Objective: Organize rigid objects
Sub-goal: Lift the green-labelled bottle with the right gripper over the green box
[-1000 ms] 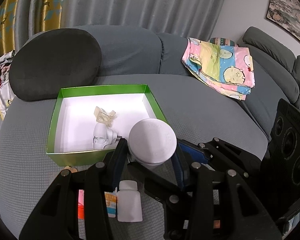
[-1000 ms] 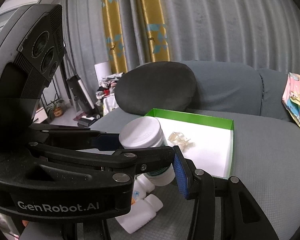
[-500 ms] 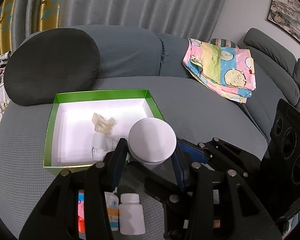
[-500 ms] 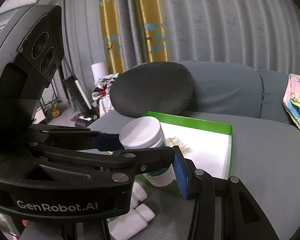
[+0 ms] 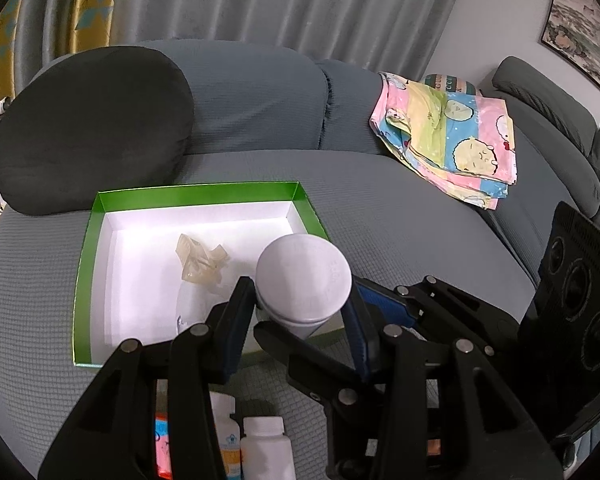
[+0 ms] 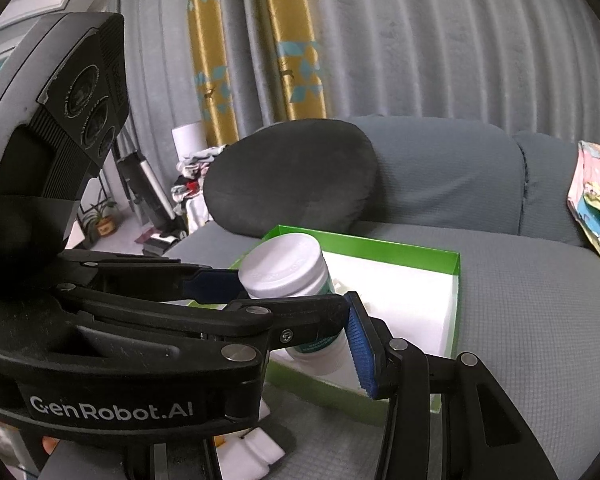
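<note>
A dark cushion (image 5: 88, 128) sat at the far left of the grey sofa (image 5: 400, 240), just behind a green box (image 5: 196, 192) with a white floor, as two hand-held claws brought a white jar (image 5: 304, 276) over the box's near edge. The jar had been further back a second before, above the loose small bottles (image 5: 266, 448) on the seat. Those bottles had since slid towards the bottom of the left wrist view while the box drew nearer, which suggested the jar was about to be set down inside. The left claw (image 5: 298, 304) pinched the jar at its lid, one finger on each side. The right claw (image 6: 346, 320) reached in from the right and appeared to pinch the jar's body lower down, its blue pad against the label. A crumpled clear wrapper (image 5: 200, 258) already lay in the box. A pale object just in front of it was half covered by the left claw and could not be identified. The claw frames also cut off the bottles and a pink-and-orange pack (image 5: 162, 448), and the jar's label was mostly hidden. Whether the jar's base had cleared the box wall could not be seen. A folded cartoon-print cloth (image 5: 448, 136) rested on the sofa back at the right.
</note>
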A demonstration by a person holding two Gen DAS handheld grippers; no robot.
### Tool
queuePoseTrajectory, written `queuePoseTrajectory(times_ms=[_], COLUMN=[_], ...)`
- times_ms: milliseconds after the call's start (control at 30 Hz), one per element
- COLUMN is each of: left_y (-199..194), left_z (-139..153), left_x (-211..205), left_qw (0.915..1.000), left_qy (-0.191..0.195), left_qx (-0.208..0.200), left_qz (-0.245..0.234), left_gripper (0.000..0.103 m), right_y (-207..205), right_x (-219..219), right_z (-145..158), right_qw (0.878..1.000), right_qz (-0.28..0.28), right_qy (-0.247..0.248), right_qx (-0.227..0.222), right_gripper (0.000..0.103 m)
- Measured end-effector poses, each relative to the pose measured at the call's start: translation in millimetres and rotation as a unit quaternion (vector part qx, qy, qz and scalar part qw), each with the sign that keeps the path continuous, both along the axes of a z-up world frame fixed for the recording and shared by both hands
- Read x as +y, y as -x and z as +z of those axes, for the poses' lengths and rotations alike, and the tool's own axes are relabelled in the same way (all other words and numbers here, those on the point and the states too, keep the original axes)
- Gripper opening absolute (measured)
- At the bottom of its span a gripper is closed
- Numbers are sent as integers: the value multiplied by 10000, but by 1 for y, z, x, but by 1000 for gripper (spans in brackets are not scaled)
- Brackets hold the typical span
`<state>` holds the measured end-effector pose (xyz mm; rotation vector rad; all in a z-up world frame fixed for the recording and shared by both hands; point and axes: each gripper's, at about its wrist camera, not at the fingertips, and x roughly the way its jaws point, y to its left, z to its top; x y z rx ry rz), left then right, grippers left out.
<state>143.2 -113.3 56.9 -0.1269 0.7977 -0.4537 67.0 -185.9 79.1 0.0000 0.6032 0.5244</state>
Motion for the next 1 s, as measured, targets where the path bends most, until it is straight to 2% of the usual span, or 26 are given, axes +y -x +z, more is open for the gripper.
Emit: queuePoseTrajectory(times_ms=[267, 1000], left_y=[-22, -61], left_z=[-11, -48], left_x=[4, 10], left_qw=[9996, 9968], left_qy=[164, 270], left_qx=[233, 749], left_qz=[6, 99], left_gripper=[42, 42], right_y=[-15, -53], right_x=[2, 9], right_z=[-8, -45], right_qw=[9999, 9975], right_qz=[-11, -46], right_qy=[73, 251], right_qx=[133, 651], right_gripper=[48, 48])
